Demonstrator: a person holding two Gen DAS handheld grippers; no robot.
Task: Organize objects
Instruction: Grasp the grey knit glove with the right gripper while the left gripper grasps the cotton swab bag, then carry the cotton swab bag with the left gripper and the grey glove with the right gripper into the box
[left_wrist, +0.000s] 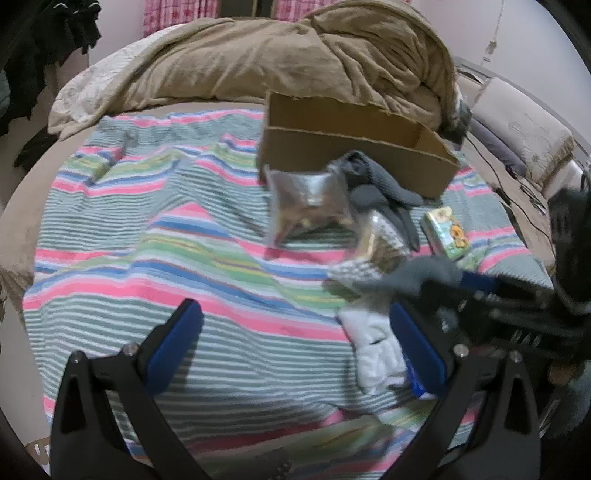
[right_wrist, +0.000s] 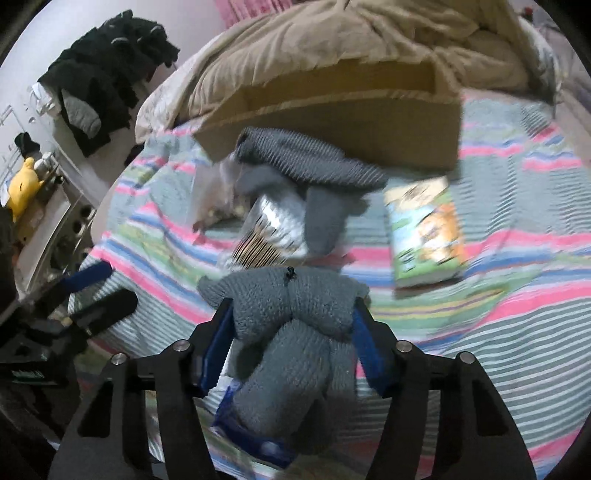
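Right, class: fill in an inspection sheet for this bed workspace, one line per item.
Surface: striped blanket over the bed, wrinkled.
Job's things: open cardboard box; dark grey glove in front of it; clear snack bag; silver packet; tissue pack; white glove.
Clutter: tan duvet heaped behind the box.
Grippers: left gripper open, empty; right gripper shut on grey glove.
Cables: black cable right of the bed.
Surroundings: dark clothes, yellow plush.

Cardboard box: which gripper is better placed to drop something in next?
Right. The right gripper is shut on a grey glove and faces the box. The left gripper is open, holding nothing.
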